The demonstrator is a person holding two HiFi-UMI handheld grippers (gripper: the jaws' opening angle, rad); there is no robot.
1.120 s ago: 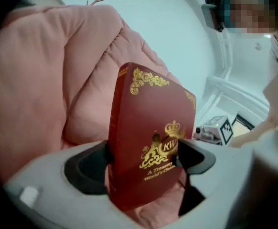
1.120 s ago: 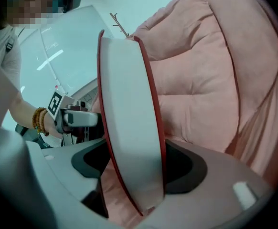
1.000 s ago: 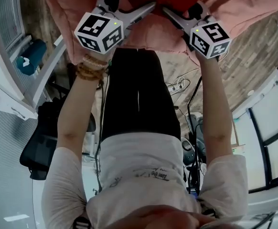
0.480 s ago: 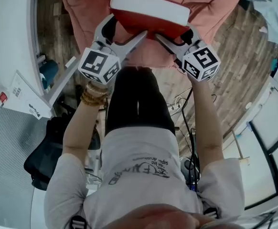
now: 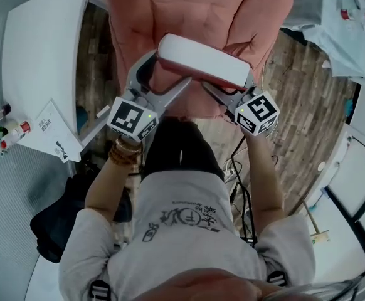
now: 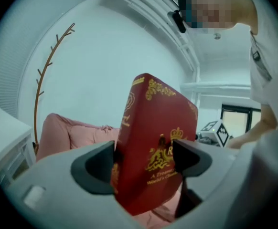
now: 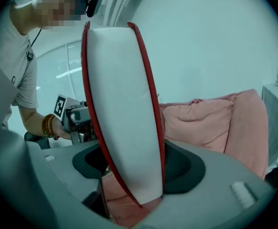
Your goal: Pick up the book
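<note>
A thick red book (image 5: 202,60) with gold print and a white page edge hangs in the air between both grippers, above a pink cushion seat (image 5: 195,11). My left gripper (image 5: 170,71) grips its left end. In the left gripper view the red cover (image 6: 153,142) stands upright between the dark pads of the left gripper (image 6: 144,163), whose jaws are closing on it. My right gripper (image 5: 231,86) holds the other end. The right gripper view shows the page edge (image 7: 124,113) wedged between the pads of the right gripper (image 7: 132,163).
A white table (image 5: 41,49) with small bottles (image 5: 10,133) and a paper sheet stands at the left. A black chair (image 5: 57,218) is below it. A cloth-covered table (image 5: 345,24) sits at the upper right. Cables lie on the wooden floor (image 5: 301,105).
Both grippers have risen together with the book held between them, lifting it clear of the pink cushion. More of the room now shows around them.
</note>
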